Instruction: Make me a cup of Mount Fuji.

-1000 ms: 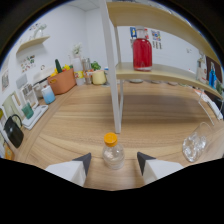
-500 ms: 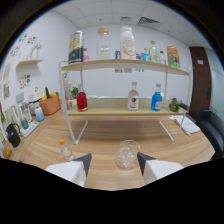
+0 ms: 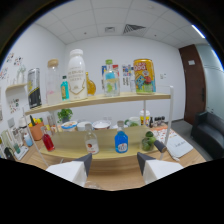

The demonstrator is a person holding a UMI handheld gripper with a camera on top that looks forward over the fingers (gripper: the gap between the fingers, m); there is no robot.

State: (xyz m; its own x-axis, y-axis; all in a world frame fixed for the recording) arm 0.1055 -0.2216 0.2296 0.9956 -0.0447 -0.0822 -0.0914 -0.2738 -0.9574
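Observation:
My gripper (image 3: pixel 114 169) is open, its pale fingers (image 3: pixel 75 171) apart with nothing between them. It faces a two-tier wooden shelf (image 3: pixel 100 101). The top board holds a tall white bottle (image 3: pixel 76 75), a clear bottle with an orange cap (image 3: pixel 52 82), a small blue bottle (image 3: pixel 64 88), an amber bottle (image 3: pixel 90 85), a clear green-capped bottle (image 3: pixel 111 79), a yellow can (image 3: pixel 143 76) and a dark can (image 3: pixel 33 88). On the lower board, just beyond the fingers, stand a red bottle (image 3: pixel 48 142), a small red-labelled bottle (image 3: pixel 90 144), a blue bottle (image 3: pixel 121 142) and a green item (image 3: pixel 147 141).
Behind the lower board are bowls and cups (image 3: pixel 102 124), a plant (image 3: pixel 64 115) and an orange basket (image 3: pixel 36 131). A white shelf post (image 3: pixel 169 122) rises on the right. A dark door (image 3: pixel 194 85) and a dark seat (image 3: pixel 207 135) lie farther right.
The view swung from the small orange-capped bottle on the table, past a clear glass, and tilted up toward the shelf. The bottle and glass have dropped out of sight; the shelf is closer.

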